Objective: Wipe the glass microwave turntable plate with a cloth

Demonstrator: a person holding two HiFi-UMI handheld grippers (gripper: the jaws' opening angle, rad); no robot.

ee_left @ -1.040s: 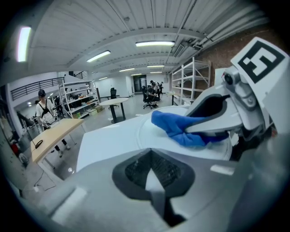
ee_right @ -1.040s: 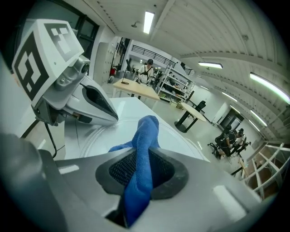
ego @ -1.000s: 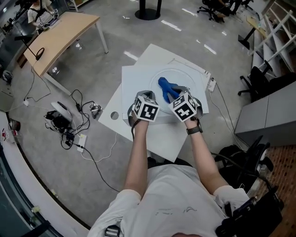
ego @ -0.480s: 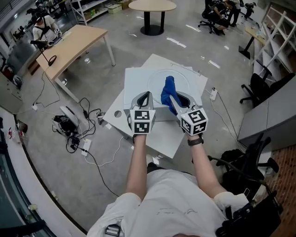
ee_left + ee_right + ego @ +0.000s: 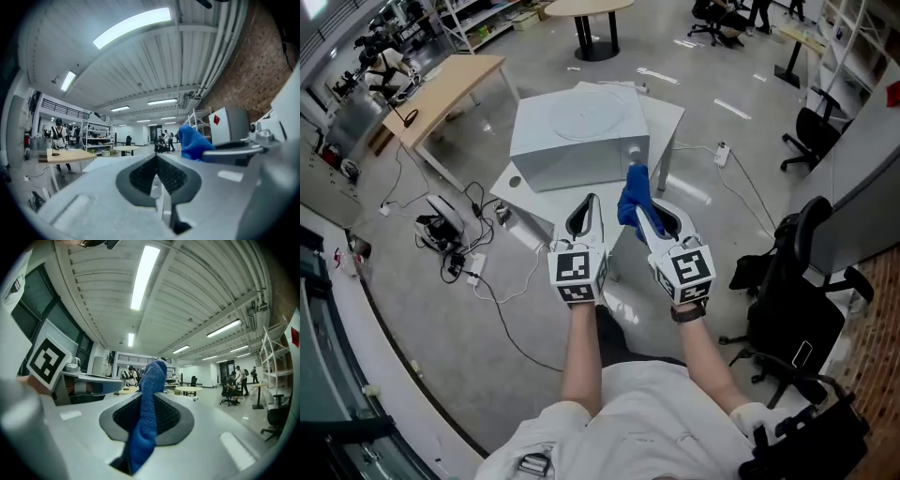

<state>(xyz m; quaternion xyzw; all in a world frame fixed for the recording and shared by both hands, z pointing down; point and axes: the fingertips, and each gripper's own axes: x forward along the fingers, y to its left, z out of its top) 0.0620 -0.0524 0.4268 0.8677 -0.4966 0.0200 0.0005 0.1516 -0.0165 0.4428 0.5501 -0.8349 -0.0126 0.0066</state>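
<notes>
Drawn back and lifted since a moment ago, well apart from round clear glass turntable plate [image 5: 579,120] on white bench [image 5: 609,161]. Right hand-held gripper [image 5: 642,208] clamping blue terry cloth [image 5: 150,380]; left hand-held gripper [image 5: 586,206] closed, empty.

The blue cloth [image 5: 146,430] is a matt, nubbly woven fabric, pinched between the dark, finely ribbed pads [image 5: 169,418] of the right gripper [image 5: 150,399]. That gripper's shell is smooth matt grey plastic, like the left gripper [image 5: 157,159]. The turntable plate [image 5: 581,120] looks like clear glass on a matt white table [image 5: 534,148]. The floor [image 5: 422,319] is glossy grey concrete, and the side table [image 5: 441,84] has a pale wood top.
</notes>
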